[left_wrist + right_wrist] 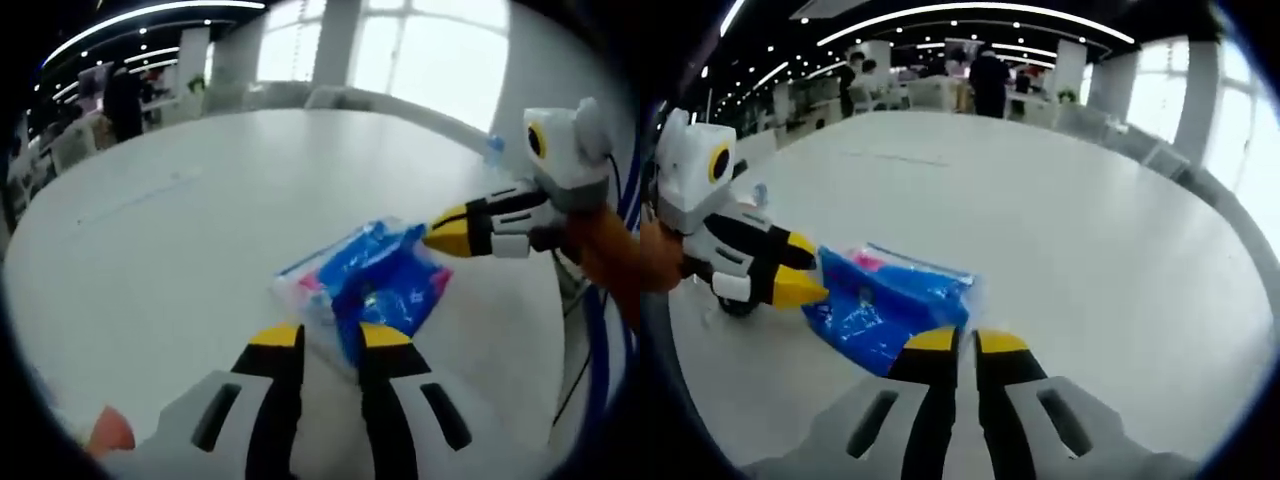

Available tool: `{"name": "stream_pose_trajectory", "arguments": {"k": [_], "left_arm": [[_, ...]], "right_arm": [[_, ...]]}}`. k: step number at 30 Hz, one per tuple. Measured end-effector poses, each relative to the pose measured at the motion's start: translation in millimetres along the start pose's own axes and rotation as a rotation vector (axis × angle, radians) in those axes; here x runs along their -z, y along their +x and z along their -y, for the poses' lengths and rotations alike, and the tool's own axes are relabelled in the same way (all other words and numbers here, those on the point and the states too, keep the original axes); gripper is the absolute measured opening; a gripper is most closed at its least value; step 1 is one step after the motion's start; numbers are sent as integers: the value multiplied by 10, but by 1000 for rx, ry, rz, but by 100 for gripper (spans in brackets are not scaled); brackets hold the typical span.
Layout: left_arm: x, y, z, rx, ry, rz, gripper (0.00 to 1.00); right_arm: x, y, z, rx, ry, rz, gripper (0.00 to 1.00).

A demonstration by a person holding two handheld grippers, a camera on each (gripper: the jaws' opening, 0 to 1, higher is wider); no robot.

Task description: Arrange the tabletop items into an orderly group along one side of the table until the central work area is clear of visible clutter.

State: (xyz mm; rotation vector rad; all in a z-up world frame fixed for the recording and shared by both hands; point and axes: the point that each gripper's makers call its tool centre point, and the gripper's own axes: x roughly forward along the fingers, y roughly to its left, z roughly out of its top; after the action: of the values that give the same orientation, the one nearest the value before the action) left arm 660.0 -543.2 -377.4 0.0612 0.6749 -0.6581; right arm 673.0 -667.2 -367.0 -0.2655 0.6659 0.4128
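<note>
Lying between both grippers, the blue plastic packet sits on the white table; left gripper pinches its near edge, right gripper nearly closed against it.

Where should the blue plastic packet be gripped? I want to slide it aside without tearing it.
Take the blue and pink plastic packet by a thin outer edge, coming in low along the white table. It lies flat and crinkled, so only its rim offers the jaws a pinch. Both the left gripper and right gripper already sit at opposite edges.
</note>
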Motion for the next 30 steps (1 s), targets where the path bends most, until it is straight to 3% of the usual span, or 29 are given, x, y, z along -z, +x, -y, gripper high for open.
{"name": "stream_pose_trajectory", "arguments": {"k": [9,13,21,30], "left_arm": [[-49,-122,29,0,48,15,27],[-157,-242,44,7,59,49,28],[-298,-513,48,12,65,104,29],[-389,-911,-29,0,53,165,28]], "right_arm": [[-110,-175,43,36,13,44,12],[-251,-306,6,50,-3,83,13],[-601,-485,-246,27,-72,150,19],[-870,-618,-621,-16,-144,183,20]]}}
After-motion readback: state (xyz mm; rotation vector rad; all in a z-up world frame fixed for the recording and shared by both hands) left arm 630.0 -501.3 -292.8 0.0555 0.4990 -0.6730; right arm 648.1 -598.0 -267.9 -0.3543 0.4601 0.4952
